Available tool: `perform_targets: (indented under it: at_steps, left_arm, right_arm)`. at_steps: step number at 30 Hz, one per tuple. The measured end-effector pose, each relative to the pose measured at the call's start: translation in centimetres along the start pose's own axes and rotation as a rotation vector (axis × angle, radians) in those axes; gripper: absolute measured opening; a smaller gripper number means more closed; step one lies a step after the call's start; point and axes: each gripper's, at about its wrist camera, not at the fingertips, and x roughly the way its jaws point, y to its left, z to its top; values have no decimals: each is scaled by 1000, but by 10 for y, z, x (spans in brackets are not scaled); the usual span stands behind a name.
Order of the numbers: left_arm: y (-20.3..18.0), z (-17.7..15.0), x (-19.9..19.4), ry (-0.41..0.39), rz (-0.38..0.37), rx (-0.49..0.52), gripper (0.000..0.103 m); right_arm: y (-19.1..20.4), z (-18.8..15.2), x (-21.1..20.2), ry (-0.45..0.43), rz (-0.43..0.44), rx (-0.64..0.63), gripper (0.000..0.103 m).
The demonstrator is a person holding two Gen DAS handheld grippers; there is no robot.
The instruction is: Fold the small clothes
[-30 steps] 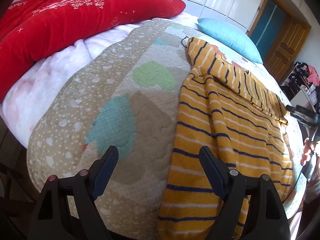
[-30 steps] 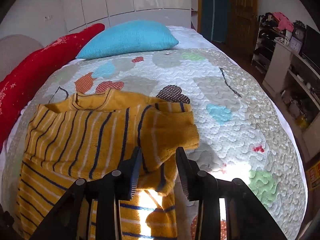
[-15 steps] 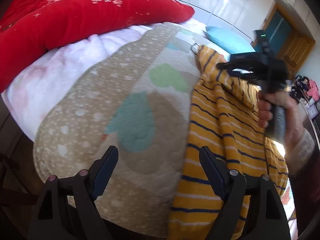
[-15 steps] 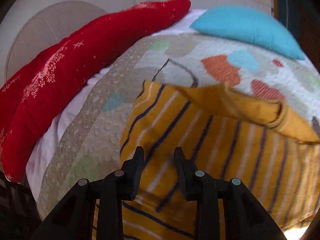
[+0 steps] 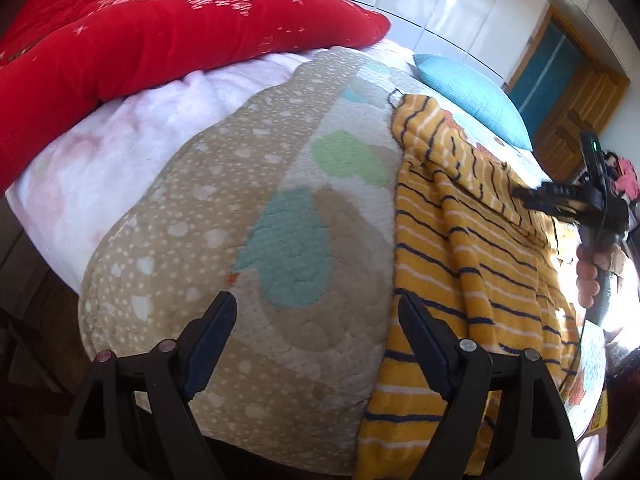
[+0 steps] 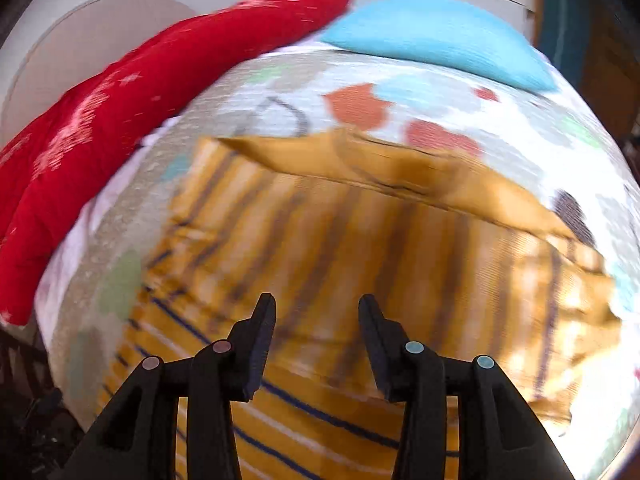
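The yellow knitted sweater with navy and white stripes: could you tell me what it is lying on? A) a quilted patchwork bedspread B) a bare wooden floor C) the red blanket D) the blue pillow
A: the yellow striped sweater lies spread on the quilted patchwork bedspread, apart from the red blanket and the blue pillow.

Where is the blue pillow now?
In the left wrist view the blue pillow lies far on the quilt, upper right, just beyond the sweater and right of the red blanket.
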Motion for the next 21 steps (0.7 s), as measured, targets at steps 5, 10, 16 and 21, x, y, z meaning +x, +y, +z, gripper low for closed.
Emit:
perform_targets:
  at_steps: [5, 10, 16, 21]
  left_arm:
    - [-17, 6, 7, 20, -10, 93, 85]
    - [-20, 5, 23, 96, -118, 88, 87]
    - [-44, -17, 21, 87, -212, 147, 72]
    - [-50, -41, 11, 119, -284, 167, 57]
  right_arm:
    - [-124, -39, -57, -40, -246, 209, 47]
    - [-157, -102, -122, -84, -286, 196, 51]
    - [-135, -194, -105, 8, 212, 289, 52]
    - [-95, -237, -94, -43, 463, 343, 53]
